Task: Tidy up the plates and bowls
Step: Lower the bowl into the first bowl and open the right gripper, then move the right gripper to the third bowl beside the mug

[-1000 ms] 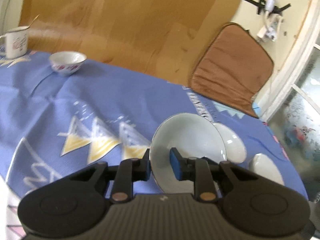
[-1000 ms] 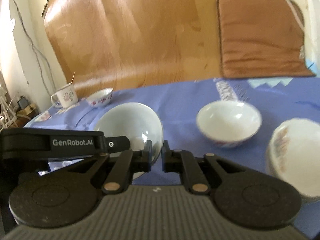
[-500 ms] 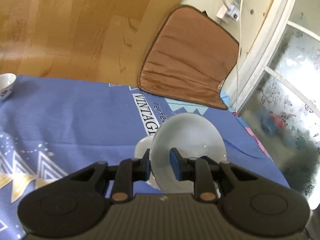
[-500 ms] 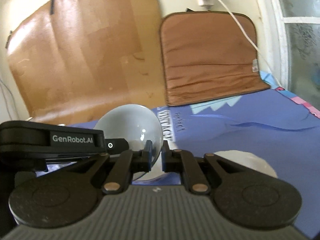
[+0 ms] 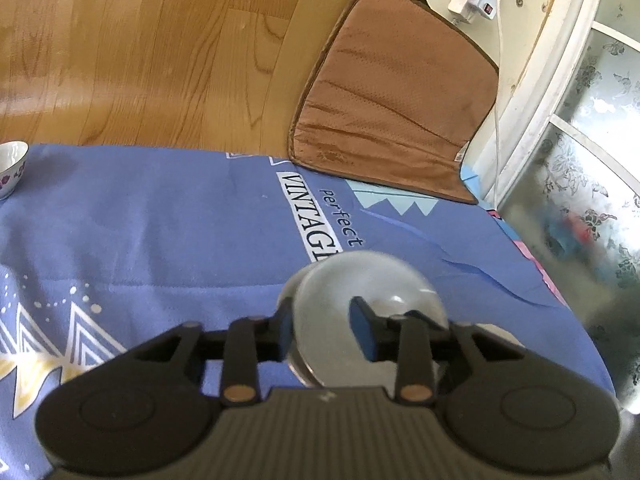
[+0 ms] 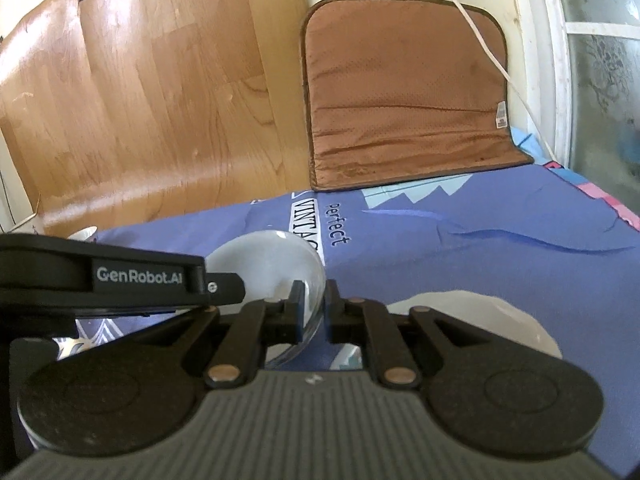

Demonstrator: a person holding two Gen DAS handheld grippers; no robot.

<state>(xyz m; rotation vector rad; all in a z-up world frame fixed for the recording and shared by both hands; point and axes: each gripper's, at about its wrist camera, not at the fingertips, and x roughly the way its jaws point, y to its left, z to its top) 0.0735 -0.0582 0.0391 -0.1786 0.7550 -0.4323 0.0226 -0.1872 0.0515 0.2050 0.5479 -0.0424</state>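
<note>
- The left gripper (image 5: 322, 326) has its jaws spread, one finger outside and one inside the wall of a pale bowl (image 5: 366, 300) that sits tilted on another bowl low at the near right of the blue tablecloth (image 5: 160, 232). The rim looks loose between the fingers.
- Risk: with the jaws apart, the tilted bowl could slide or rock off the one beneath if the finger snags its wall on the way out.
- The right gripper (image 6: 312, 312) has its jaws nearly together with nothing clearly between them; it hangs close beside the same bowl (image 6: 264, 264) and could knock it.
- Just to its right lies a white stack of dishes (image 6: 480, 320).
- The left gripper's arm reads "GenRobot.AI" (image 6: 140, 276).
- The cloth reads "VINTAG", cut off, and "perfect" (image 5: 344, 216).
- 1 small flowered bowl (image 5: 12, 168) sits far left.
</note>
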